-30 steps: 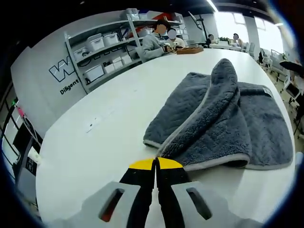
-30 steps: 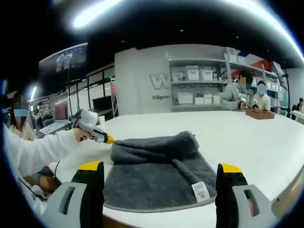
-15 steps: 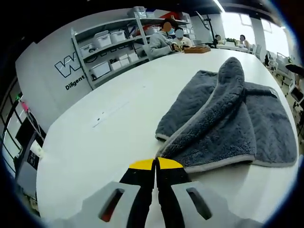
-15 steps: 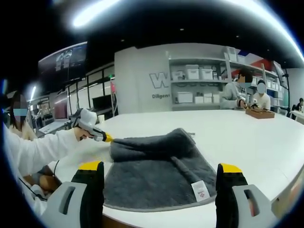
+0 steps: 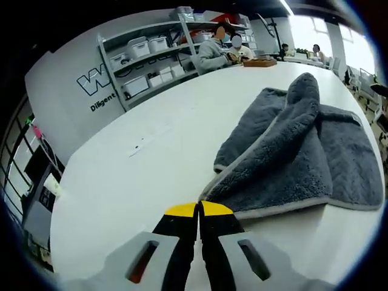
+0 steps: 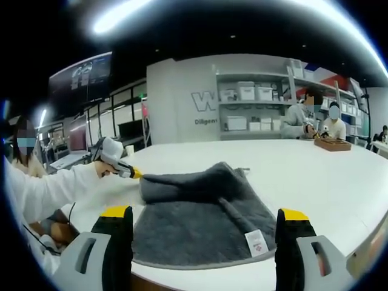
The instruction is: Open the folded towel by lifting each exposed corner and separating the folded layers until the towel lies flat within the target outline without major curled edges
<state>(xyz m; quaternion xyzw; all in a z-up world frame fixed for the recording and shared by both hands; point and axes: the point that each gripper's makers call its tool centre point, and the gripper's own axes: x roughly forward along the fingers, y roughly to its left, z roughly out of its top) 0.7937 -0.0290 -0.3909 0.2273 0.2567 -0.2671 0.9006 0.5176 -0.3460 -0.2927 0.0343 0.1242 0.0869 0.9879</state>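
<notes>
1. Left claw [image 5: 199, 209]: yellow tips pressed together, right at the towel [image 5: 291, 163] corner; can't tell whether any fabric is caught between them. In the right gripper view the left claw [image 6: 134, 174] sits at the towel's [image 6: 203, 221] far-left corner, contact point too small to resolve.
2. Towel is grey, on the white worktop [image 5: 133, 176], part-folded: a raised ridge runs away from the left claw, hiding the layer under it.
3. White tag [image 6: 256, 242] near the worktop's near edge.
4. Right claw [image 6: 205, 221]: wide open, holding nothing, towel between the tips; near hem cut off.
</notes>
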